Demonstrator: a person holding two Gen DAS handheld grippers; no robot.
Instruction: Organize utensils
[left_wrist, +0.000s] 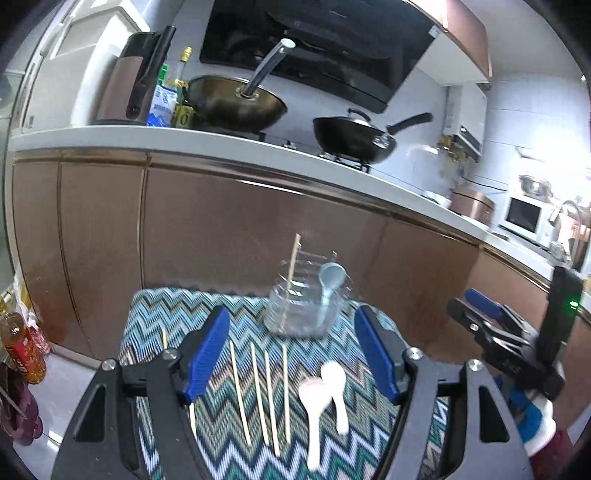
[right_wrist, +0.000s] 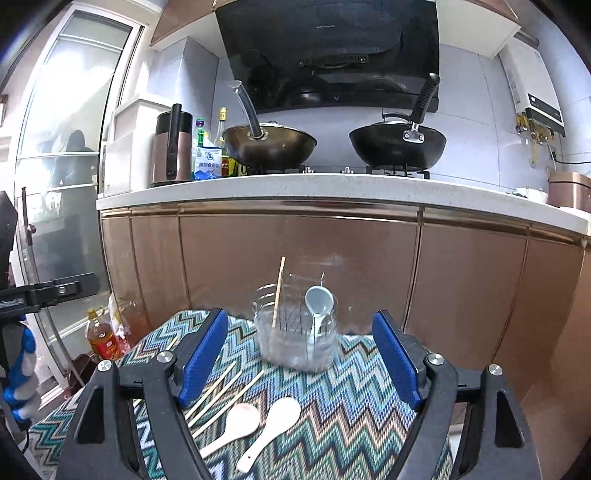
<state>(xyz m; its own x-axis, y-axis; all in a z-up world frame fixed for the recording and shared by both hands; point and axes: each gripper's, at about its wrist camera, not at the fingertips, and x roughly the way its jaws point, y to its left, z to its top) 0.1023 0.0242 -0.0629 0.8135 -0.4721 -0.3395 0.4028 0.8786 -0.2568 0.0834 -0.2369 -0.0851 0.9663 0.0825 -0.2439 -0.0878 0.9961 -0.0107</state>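
Evidently mid-sort: left gripper (left_wrist: 291, 354) and right gripper (right_wrist: 299, 360) both hung wide open, empty, above loose chopsticks (left_wrist: 258, 391) and white spoons (right_wrist: 258, 424) on the worktop (right_wrist: 351, 406), holder (right_wrist: 295, 332) behind already taking one chopstick, one spoon.

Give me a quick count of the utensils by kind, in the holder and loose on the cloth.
Chopsticks in the clear holder: 1
Spoons in the holder: 1, pale blue
Chopsticks loose on the zigzag cloth: 5 in the left wrist view, one partly hidden behind the left gripper
Spoons loose on the cloth: 2, white
Total: 9 utensils, 7 not yet in the holder.
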